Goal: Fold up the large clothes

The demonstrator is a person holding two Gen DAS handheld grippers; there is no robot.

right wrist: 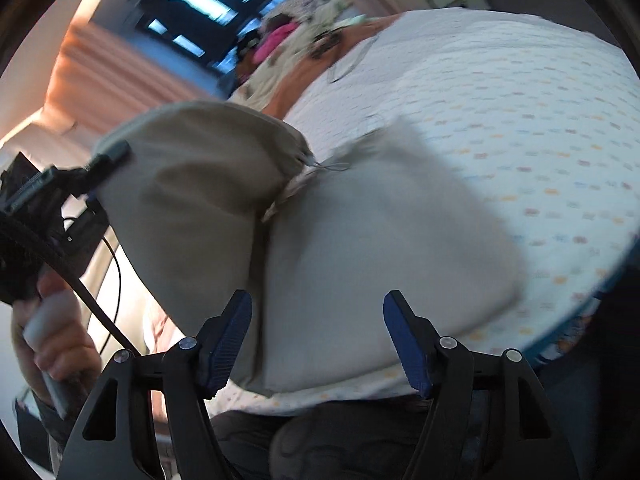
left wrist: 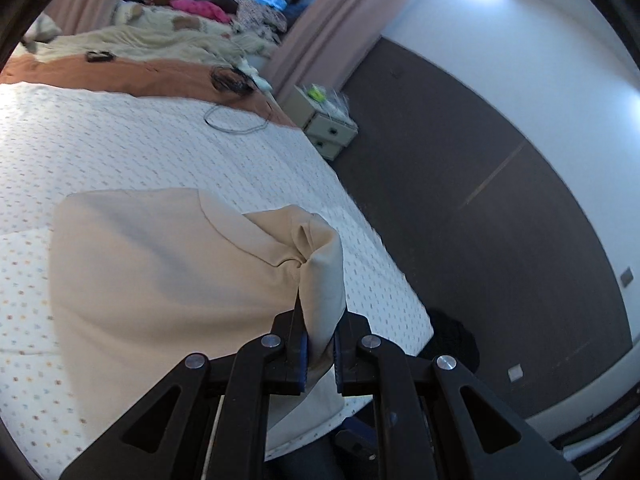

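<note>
Spread across the bed, the dotted white bedspread carries the beige garment near its front edge in the left wrist view, and the left gripper is clamped on a bunched corner of it, lifted and tilted downward, probably to carry that corner over for a fold. Seen from the right wrist, the right gripper has its jaws apart with nothing pinched, hovering over the blurred cloth, while the person's left hand grips its handle at the left.
</note>
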